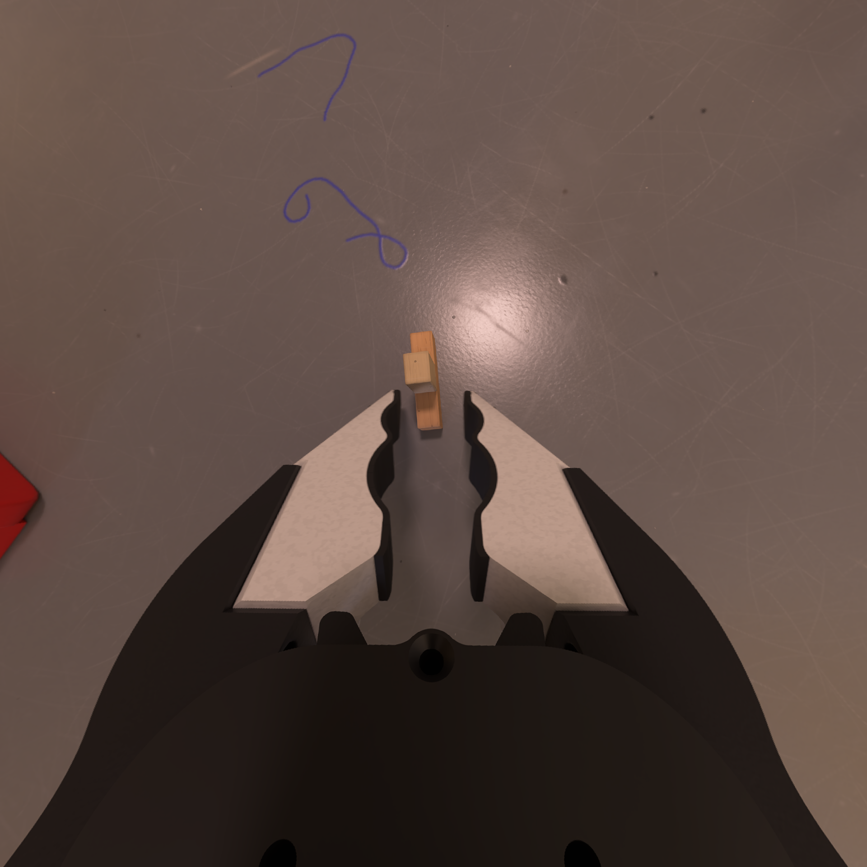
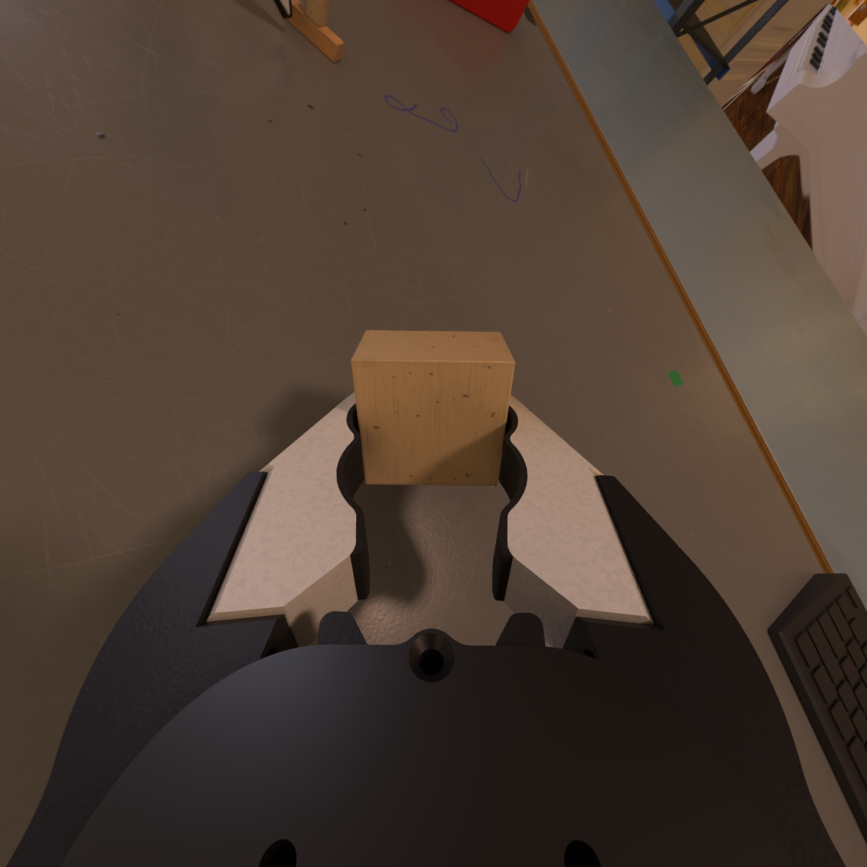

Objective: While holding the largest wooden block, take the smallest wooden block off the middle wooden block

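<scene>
My right gripper point(image 2: 430, 413) is shut on the largest wooden block point(image 2: 431, 413), a pale cube held between both fingertips above the table. In the left wrist view the smallest block point(image 1: 417, 369), a pale cube, sits on the middle block point(image 1: 426, 403), a flat orange-brown plank lying on the table. My left gripper point(image 1: 431, 399) is open and empty, high above them, with the plank's near end showing between its fingertips. The plank point(image 2: 323, 37) and the small block point(image 2: 318, 9) also show at the top of the right wrist view, with a bit of the left gripper beside them.
A red object lies at the left edge of the left wrist view point(image 1: 11, 502) and at the top of the right wrist view point(image 2: 492, 11). The table edge point(image 2: 694, 319) runs along the right. A black keyboard point(image 2: 830, 666) sits lower right. Blue scribbles point(image 1: 347, 220) mark the tabletop.
</scene>
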Action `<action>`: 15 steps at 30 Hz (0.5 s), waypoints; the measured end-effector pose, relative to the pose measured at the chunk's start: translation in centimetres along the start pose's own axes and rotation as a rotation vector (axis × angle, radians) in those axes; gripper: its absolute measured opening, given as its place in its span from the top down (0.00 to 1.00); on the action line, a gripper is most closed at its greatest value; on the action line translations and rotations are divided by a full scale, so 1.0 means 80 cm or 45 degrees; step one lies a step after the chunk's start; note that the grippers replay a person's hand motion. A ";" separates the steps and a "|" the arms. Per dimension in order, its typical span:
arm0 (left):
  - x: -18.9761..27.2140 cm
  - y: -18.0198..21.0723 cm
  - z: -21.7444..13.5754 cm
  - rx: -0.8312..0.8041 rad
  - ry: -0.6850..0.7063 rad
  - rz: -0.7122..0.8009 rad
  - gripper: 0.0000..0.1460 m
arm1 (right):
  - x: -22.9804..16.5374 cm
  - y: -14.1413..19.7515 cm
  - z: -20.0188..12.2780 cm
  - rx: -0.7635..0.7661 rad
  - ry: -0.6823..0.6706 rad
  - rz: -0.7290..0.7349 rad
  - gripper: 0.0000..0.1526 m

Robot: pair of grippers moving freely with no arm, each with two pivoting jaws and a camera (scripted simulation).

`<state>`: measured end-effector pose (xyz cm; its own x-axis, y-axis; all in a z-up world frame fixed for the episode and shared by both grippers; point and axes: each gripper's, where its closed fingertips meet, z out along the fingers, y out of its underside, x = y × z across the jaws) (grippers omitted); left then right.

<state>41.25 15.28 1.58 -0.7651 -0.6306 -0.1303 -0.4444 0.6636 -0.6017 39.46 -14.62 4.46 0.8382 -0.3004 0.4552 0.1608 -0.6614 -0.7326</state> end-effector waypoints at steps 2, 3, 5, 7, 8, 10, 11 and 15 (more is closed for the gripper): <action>0.000 -0.004 -0.008 0.003 -0.013 0.018 0.89 | -0.001 0.000 0.001 0.000 -0.001 -0.006 0.63; -0.001 -0.009 -0.013 0.016 -0.033 0.030 0.90 | -0.001 0.000 0.001 0.003 -0.002 -0.007 0.63; -0.007 -0.020 -0.023 0.053 -0.101 0.060 0.90 | -0.002 -0.001 0.001 0.009 -0.006 -0.005 0.63; -0.011 -0.030 -0.031 0.085 -0.171 0.090 0.90 | -0.004 -0.002 0.001 0.019 -0.016 -0.011 0.63; -0.013 -0.033 -0.033 0.088 -0.190 0.100 0.90 | -0.006 -0.003 0.000 0.028 -0.022 -0.018 0.63; -0.016 -0.035 -0.035 0.083 -0.227 0.115 0.89 | -0.009 -0.006 0.000 0.045 -0.034 -0.030 0.63; -0.018 -0.035 -0.034 0.074 -0.245 0.119 0.89 | -0.010 -0.006 0.000 0.048 -0.037 -0.033 0.63; -0.007 -0.025 -0.024 0.010 -0.198 0.162 0.89 | -0.012 -0.006 0.001 0.044 -0.041 -0.044 0.63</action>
<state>41.68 15.11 4.37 -0.7337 -0.5965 -0.3254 -0.3445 0.7393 -0.5785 38.63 -13.95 4.32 0.8480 -0.2555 0.4644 0.2072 -0.6467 -0.7341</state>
